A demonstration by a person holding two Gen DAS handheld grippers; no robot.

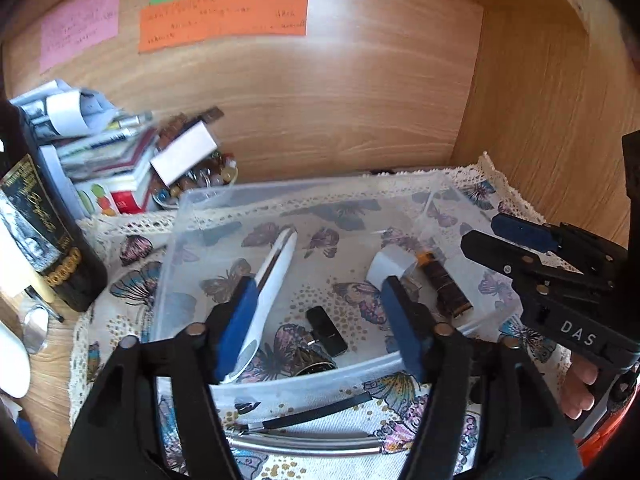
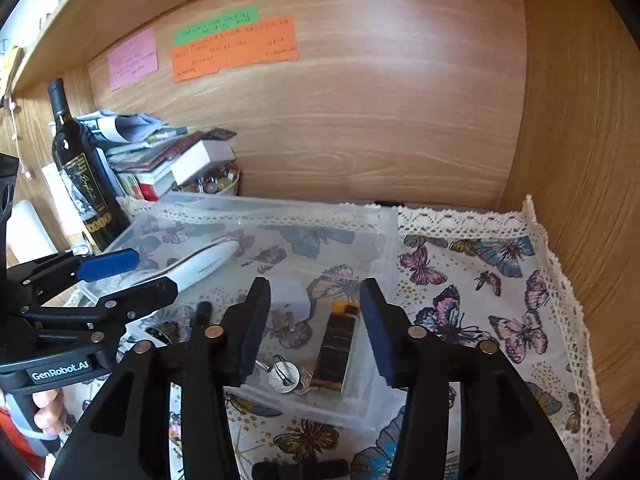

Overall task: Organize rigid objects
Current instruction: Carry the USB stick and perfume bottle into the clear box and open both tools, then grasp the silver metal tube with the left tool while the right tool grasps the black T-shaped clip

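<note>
A clear plastic box point(image 1: 188, 208) point(image 2: 372, 416) sits on a butterfly cloth inside a wooden shelf. In it lie a white pen-shaped device point(image 1: 272, 272) point(image 2: 200, 268), a white charger block point(image 1: 390, 266) point(image 2: 292, 296), a brown cylinder with an orange end point(image 1: 444, 284) point(image 2: 334, 350), a small black adapter point(image 1: 326, 330) and a coin with keys point(image 2: 284, 376). My left gripper point(image 1: 316, 320) point(image 2: 120, 276) is open and empty above the box's front left. My right gripper point(image 2: 316, 332) point(image 1: 500, 236) is open and empty above the brown cylinder.
A dark wine bottle point(image 1: 44, 232) point(image 2: 82, 176) stands at the left. Behind it are stacked books and papers point(image 1: 112, 160) point(image 2: 160, 160) and a jar of coins point(image 1: 200, 184). Sticky notes point(image 1: 224, 20) hang on the back wall. Pliers and a metal tube point(image 1: 304, 440) lie before the box.
</note>
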